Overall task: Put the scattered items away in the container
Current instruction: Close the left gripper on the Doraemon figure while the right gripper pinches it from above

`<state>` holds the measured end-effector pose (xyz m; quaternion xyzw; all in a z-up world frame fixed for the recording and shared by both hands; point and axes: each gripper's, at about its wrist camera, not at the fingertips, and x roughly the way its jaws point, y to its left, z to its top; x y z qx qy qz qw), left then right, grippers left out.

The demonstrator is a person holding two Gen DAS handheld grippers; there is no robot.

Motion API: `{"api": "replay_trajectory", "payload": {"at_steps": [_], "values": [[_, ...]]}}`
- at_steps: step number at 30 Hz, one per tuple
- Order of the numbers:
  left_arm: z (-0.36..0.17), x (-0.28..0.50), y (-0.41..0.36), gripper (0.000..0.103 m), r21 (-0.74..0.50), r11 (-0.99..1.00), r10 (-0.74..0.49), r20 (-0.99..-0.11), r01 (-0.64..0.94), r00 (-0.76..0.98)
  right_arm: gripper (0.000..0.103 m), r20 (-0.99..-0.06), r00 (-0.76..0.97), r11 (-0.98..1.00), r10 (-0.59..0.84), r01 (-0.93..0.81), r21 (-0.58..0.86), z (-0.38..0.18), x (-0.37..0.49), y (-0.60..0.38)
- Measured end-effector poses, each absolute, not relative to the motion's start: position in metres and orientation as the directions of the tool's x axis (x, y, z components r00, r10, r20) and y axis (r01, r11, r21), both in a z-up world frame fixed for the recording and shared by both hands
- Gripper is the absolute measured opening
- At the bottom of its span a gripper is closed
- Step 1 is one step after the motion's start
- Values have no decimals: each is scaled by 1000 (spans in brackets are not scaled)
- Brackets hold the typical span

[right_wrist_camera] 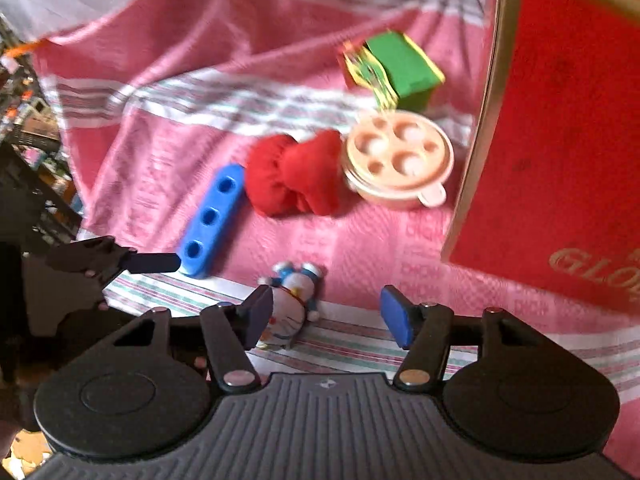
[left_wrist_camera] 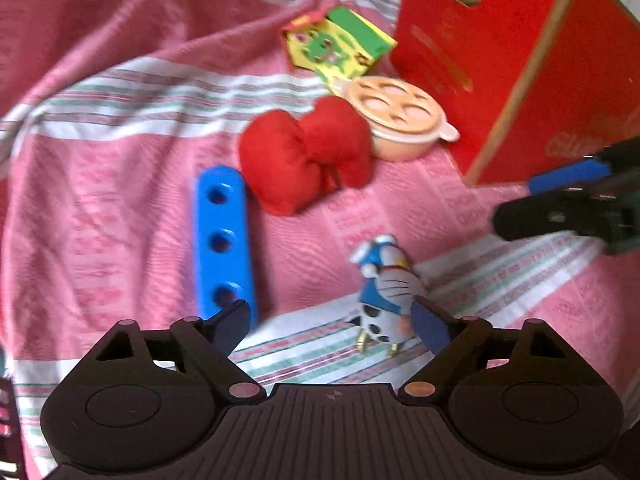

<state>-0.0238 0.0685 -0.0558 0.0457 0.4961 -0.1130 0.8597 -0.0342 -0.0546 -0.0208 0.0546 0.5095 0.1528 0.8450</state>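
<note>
One red box (left_wrist_camera: 500,60), one blue bar (left_wrist_camera: 224,240), one cat figure (left_wrist_camera: 388,288), one red bow (left_wrist_camera: 308,152), one pot (left_wrist_camera: 400,120), one green carton (left_wrist_camera: 340,46).

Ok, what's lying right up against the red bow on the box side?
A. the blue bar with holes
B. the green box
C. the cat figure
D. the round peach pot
D: the round peach pot sits against the red bow, between it and the big red box; the other toys lie elsewhere on the cloth.

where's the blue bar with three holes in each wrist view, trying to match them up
Left wrist: the blue bar lies left of centre, nearly upright, its near end by the left gripper's finger.
Right wrist: the blue bar lies left of centre, slanted, beyond the right gripper.
Shared landmark: the red plush bow, just right of the bar's far end.
</note>
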Motion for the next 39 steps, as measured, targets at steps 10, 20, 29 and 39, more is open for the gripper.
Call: {"api": "replay_trajectory", "payload": {"at_steps": [10,20,29,39], "values": [[-88,-15,66,70,-235,940,-323,-850,249,416,51,-866,398,949,302,-214,232,-44,-19,-38],[-92,-24,58,64,-242,934,-338,-836,263,432,47,-891,310,931,332,-262,255,-74,4,-12],[-91,-27,55,63,-227,941,-319,-843,250,434,44,-888,306,925,343,-275,263,-85,12,-9],[-72,-30,33,65,-201,931,-333,-810,305,482,45,-881,343,940,325,-222,260,-74,-7,-55]]}}
